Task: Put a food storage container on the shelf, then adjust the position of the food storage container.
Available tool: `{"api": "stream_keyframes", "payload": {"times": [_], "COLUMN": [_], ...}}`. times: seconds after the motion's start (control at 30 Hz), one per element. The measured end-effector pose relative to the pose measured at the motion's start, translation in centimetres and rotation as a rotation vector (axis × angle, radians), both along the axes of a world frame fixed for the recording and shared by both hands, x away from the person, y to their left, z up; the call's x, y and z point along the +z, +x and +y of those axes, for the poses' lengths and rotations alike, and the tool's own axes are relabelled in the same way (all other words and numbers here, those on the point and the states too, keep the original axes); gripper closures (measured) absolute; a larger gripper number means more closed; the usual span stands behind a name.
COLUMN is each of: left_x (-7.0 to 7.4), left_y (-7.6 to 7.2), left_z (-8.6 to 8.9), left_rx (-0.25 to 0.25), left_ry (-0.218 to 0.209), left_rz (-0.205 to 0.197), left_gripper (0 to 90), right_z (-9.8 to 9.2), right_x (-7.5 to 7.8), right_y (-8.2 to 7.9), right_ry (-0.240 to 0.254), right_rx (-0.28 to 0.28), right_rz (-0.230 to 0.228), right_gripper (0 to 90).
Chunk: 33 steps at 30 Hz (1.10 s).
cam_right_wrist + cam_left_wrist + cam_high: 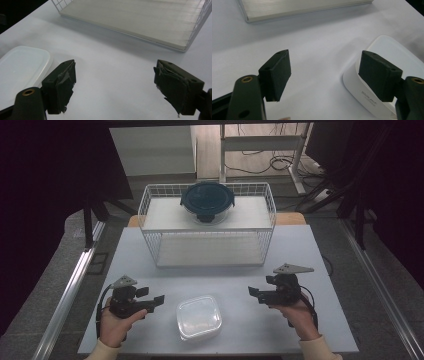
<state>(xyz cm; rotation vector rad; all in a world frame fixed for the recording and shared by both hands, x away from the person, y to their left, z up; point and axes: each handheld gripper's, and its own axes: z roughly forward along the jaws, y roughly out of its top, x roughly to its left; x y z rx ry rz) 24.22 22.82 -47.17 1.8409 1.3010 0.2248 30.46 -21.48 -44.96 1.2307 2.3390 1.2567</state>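
At the near edge of the table | plastic box sits between left gripper and right gripper | both wide open, empty | likely next: close in level from both sides (lid looks slippery)

Lab test setup, white table, dark curtains, floor cables

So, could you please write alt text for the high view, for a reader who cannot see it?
A person's hands hold the left gripper and right gripper, both open, either side of a clear lidded container on a white table. Behind it, a white wire rack carries a round dark-lidded bowl on its upper shelf.
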Motion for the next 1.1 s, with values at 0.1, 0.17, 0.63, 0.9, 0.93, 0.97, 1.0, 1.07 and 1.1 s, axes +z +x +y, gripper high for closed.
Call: {"api": "stream_keyframes", "payload": {"times": [0.1, 0.17, 0.63, 0.9, 0.93, 0.97, 1.0, 1.07, 1.1], "left_x": [0.2, 0.4, 0.7, 0.9, 0.9, 0.9, 0.9, 0.9, 0.9], "left_y": [0.0, 0.0, -1.0, -1.1, -1.2, -1.3, -1.5, -1.7, -1.8], "left_z": [-0.1, -0.3, -0.2, 0.1, 0.1, 0.1, 0.1, 0.3, 0.3], "left_rx": [0.003, -0.003, 0.003, 0.002, 0.002, -0.001, -0.003, -0.006, -0.007], "left_ry": [-0.002, -0.001, -0.01, -0.019, -0.02, -0.018, -0.016, -0.014, -0.012], "left_rz": [-0.003, -0.008, -0.007, -0.005, -0.006, -0.006, -0.006, -0.005, -0.002], "left_gripper": [26.0, 26.0, 25.8, 27.7, 28.3, 29.1, 29.7, 31.2, 31.9], "right_z": [0.0, -0.2, -1.0, -1.0, -1.1, -1.1, -1.1, -1.0, -1.0], "right_x": [0.1, 0.1, 0.6, 0.6, 0.5, 0.5, 0.5, 0.5, 0.5], "right_y": [-0.3, -0.5, -0.9, -0.6, -0.7, -0.7, -0.8, -1.0, -1.0], "right_ry": [-0.002, -0.003, 0.004, 0.004, 0.006, 0.006, 0.003, -0.003, -0.006], "right_rx": [0.002, -0.005, -0.025, -0.015, -0.018, -0.022, -0.023, -0.023, -0.023], "right_rz": [-0.001, -0.007, -0.018, -0.013, -0.012, -0.009, -0.012, -0.014, -0.016], "right_gripper": [17.7, 17.9, 21.6, 21.5, 21.5, 21.5, 21.5, 21.5, 21.5]}}
